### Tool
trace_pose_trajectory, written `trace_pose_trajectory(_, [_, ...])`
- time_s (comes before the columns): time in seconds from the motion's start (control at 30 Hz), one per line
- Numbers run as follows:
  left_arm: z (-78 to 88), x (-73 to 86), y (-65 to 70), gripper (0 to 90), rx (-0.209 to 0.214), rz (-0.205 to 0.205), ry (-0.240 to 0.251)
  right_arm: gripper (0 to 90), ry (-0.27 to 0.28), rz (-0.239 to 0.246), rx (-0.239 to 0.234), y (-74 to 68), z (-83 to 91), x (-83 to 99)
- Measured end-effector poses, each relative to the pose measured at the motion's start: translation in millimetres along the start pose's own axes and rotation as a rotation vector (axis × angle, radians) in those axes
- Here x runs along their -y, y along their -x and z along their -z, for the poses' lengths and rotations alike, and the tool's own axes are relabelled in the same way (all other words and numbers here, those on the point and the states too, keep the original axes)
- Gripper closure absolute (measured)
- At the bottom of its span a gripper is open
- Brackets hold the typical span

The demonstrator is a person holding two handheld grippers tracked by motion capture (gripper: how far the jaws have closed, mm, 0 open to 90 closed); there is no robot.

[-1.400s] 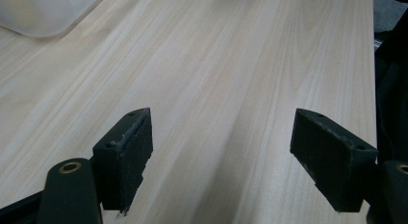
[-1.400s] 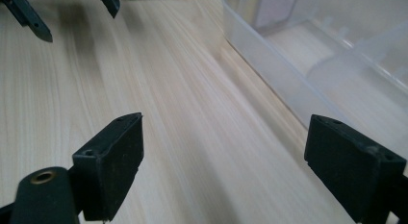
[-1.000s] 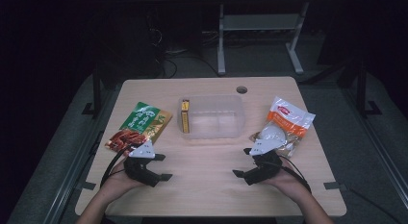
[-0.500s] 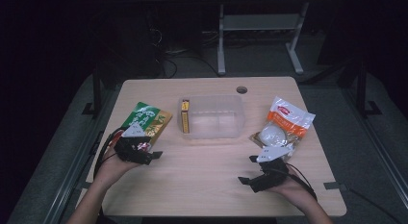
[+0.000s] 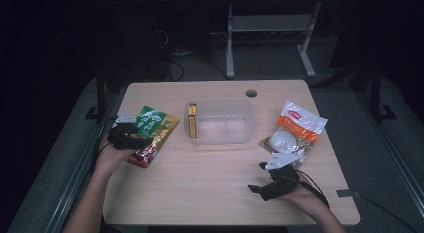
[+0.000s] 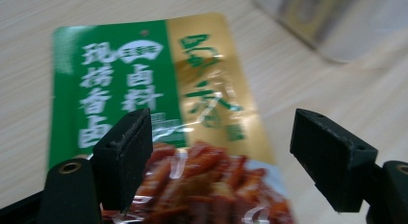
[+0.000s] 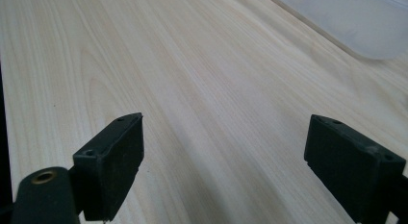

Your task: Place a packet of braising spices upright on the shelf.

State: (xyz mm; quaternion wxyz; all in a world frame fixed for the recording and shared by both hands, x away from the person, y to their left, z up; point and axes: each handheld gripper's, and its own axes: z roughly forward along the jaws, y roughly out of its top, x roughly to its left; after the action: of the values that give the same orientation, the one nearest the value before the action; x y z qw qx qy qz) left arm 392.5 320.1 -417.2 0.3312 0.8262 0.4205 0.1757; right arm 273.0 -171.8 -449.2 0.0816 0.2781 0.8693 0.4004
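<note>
The left gripper (image 6: 219, 152) hangs wide open and empty just above the green-and-gold snack pouch (image 6: 159, 108), whose long axis runs away between its jaws; the right gripper (image 7: 223, 168), equally open and empty, rests over bare desk (image 7: 192, 89), well apart.

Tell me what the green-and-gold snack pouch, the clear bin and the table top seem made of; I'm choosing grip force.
Green-and-gold snack pouch: likely glossy plastic film or foil laminate; it glints and creases.
Clear bin: apparently rigid translucent plastic with a frosted look; the wood shows through its walls.
Table top: pale wood or wood-look laminate with a matt finish; straight grain lines run along it.
</note>
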Motion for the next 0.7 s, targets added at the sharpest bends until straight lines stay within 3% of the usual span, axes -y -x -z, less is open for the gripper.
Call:
trace_pose_trajectory(0.27, [-7.9, 14.9, -36.1, 20.7, -0.064, 0.032, -0.031, 13.5, -0.008, 0.013, -0.004, -0.5, -1.4, 0.3])
trace_pose_trajectory(0.43, [-9.1, 28.4, -50.3, 16.7, -0.059, 0.042, -0.051, 13.6, -0.012, 0.01, -0.005, -0.9, -1.5, 0.6])
trace_pose_trajectory(0.47, [-9.8, 30.9, -52.1, 16.2, -0.053, 0.067, -0.042, 13.5, -0.013, 0.013, -0.005, -0.6, -1.8, 0.6])
trace_pose_trajectory(0.6, [-8.9, 37.4, -60.5, 14.9, -0.053, 0.086, -0.061, 13.5, -0.016, 0.019, -0.007, -0.1, -3.2, 0.5])
trace_pose_trajectory(0.7, [-11.9, 42.1, -65.2, 13.7, -0.028, 0.128, -0.054, 13.5, -0.02, 0.014, -0.005, -0.9, -3.1, 0.8])
